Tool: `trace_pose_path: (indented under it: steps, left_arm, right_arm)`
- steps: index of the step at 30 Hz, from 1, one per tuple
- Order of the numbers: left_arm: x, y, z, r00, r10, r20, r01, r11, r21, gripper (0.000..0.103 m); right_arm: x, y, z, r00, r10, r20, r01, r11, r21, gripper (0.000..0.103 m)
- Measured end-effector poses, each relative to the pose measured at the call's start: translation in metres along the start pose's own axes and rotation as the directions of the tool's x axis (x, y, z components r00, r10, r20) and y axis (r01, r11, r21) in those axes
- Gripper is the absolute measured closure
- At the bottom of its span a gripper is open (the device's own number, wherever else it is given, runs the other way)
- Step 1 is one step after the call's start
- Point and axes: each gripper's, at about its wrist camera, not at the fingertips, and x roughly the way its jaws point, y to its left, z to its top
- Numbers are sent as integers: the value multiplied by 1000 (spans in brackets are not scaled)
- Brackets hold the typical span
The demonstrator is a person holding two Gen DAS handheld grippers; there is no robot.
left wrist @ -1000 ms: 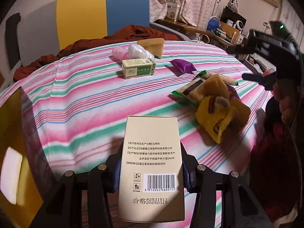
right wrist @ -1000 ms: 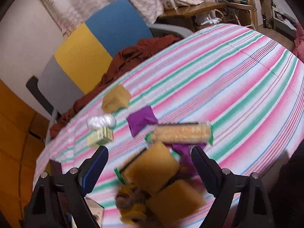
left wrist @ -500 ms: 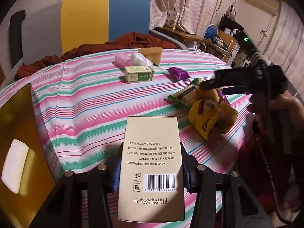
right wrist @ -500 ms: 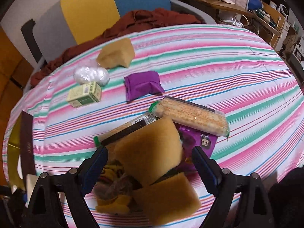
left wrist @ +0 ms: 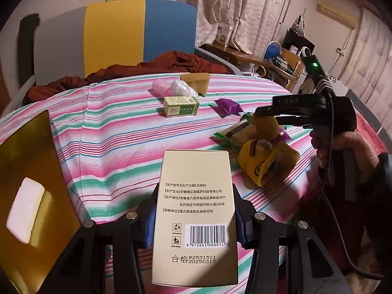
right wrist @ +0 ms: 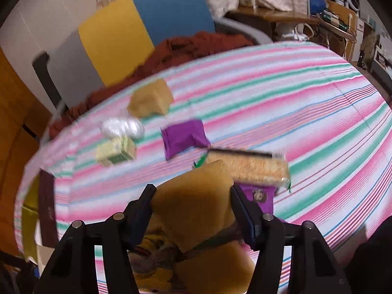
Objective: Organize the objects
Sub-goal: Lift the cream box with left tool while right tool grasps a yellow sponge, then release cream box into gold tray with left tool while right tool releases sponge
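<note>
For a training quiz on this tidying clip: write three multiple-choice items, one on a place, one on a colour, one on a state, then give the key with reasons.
1. Where does the white soap bar lie?
A. in the gold tray at the left
B. on the striped cloth
C. on the chair

2. What colour is the small packet beside the cracker pack?
A. red
B. purple
C. blue

3. What sits between the fingers of the left gripper?
A. nothing
B. a sponge
C. a beige printed box

Key: 1 A, the bar rests on the tray's gold floor. 2 B, its wrapper is plainly purple. 3 C, both fingers press the box's sides; the right gripper is closing around a yellow sponge.
</note>
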Motion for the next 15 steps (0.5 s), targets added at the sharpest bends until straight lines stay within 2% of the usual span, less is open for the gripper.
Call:
trace_pose_path:
  steps: [2,8,15]
  left_arm:
    - [-5,1,1,1000,5,12,-5,1000,-2,53]
    - [-20,9,3,999,28,39,-27,999,-24,53]
    - [-50,35,1,992,92,87,-85,992,-88,53]
  right_arm:
    - [-7,2,2,999,40,37,-40,999,1,41]
    - [-22,28,1,993,79,93,-71,994,-86,41]
    - [-30,73,-5,984,160,83,-146,977,-152,41]
